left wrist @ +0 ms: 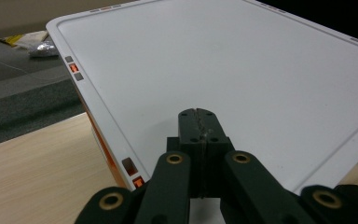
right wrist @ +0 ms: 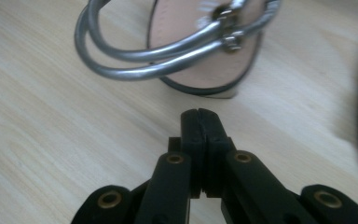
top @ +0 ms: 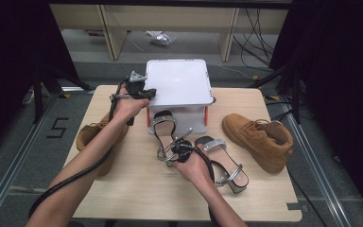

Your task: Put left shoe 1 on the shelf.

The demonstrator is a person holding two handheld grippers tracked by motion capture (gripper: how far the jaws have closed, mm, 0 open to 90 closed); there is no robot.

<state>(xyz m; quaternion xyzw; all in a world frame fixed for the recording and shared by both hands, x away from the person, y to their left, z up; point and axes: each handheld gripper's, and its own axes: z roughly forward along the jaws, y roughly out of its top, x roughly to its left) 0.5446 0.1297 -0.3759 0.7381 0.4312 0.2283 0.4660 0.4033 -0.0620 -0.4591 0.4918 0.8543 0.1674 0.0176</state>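
Two black sandals with silver straps lie on the wooden table: one in front of a white raised platform, the other to its right. My right gripper is low over the table at the heel end of the first sandal. In the right gripper view its jaws are shut and empty, just short of the sandal's heel and its silver ankle straps. My left gripper hovers at the platform's left edge, and its shut jaws are over the white top, holding nothing.
A tan boot lies on the right of the table. Another tan boot lies at the left, partly under my left forearm. Beyond the table are wooden furniture legs and cables on a grey floor.
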